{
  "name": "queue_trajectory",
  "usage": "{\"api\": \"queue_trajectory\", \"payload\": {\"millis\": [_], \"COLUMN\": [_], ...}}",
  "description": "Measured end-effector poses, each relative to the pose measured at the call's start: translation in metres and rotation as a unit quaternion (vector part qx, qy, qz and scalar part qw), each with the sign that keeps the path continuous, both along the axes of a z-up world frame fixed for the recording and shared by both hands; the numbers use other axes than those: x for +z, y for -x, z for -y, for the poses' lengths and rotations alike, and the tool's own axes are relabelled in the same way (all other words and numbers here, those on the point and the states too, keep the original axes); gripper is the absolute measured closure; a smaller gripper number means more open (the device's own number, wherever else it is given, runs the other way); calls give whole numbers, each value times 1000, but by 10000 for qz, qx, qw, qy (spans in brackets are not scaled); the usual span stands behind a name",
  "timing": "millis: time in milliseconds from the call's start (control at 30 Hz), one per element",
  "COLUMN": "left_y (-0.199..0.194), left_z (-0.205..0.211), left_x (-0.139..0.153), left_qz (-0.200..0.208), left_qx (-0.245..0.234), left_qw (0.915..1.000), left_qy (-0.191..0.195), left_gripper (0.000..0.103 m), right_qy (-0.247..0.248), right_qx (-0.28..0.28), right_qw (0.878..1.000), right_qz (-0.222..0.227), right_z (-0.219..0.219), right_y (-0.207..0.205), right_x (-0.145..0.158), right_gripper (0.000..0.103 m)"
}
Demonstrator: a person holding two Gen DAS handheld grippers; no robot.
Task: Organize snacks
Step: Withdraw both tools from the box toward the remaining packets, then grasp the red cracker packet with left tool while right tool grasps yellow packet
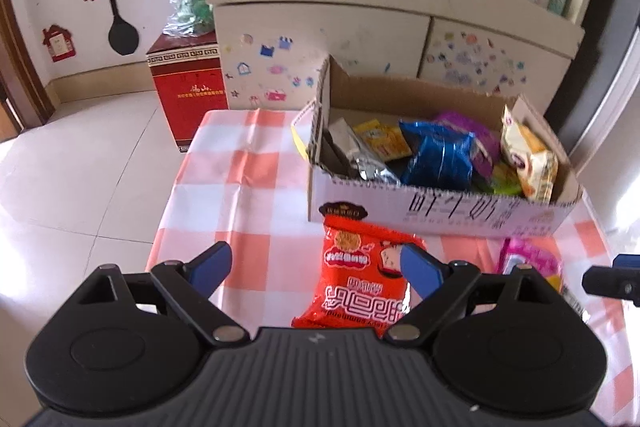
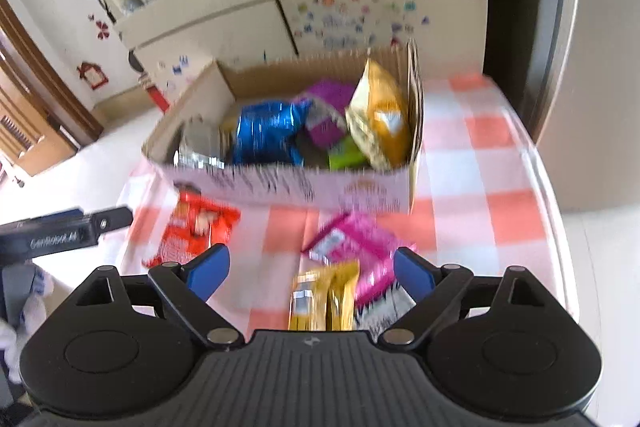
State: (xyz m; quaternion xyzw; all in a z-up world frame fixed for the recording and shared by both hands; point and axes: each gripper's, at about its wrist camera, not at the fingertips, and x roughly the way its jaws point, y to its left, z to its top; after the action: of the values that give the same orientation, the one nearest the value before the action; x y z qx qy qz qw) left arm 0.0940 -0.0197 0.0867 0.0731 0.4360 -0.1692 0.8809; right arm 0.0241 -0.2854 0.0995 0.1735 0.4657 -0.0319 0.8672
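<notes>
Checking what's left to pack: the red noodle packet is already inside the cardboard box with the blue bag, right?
No. The red noodle packet lies on the checked tablecloth, in front of the cardboard box; only the blue bag is inside. The left wrist view shows it.

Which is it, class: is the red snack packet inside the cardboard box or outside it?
Outside. The red snack packet lies flat on the checked tablecloth, in front of the cardboard box.

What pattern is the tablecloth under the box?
Orange-and-white checks on the tablecloth, clearest in the left wrist view.
</notes>
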Motion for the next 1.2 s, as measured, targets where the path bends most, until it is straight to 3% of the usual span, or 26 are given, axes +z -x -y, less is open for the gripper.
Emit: {"api": "queue_trajectory", "payload": {"millis": [233,867,1100,1200], "left_y": [-6,-24,-22,-20], "left_z": [21,41,48,47], "left_x": [-22,-71,-87,-86], "left_qz": [-189,-532,-529,-482], "left_qx": [-334,-428,-449,-493], "left_qw": [9991,9976,9968,9969], "left_qy": [-165,-145,-397,-366], "left_gripper": [12,12,15,23], "right_qy": [214,1155,1753,1802], "right_qx": [270,734,1118,1282], "right_qw": [9977,9873,9756,9731], "right_qz": [-576,-812,-701,-643], "right_z": [-15,-55,-74,-75], "right_y": [-4,-21,-22,-21], "right_x": [-35,-67,-71,-71], "right_gripper": [11,20,34,39]}}
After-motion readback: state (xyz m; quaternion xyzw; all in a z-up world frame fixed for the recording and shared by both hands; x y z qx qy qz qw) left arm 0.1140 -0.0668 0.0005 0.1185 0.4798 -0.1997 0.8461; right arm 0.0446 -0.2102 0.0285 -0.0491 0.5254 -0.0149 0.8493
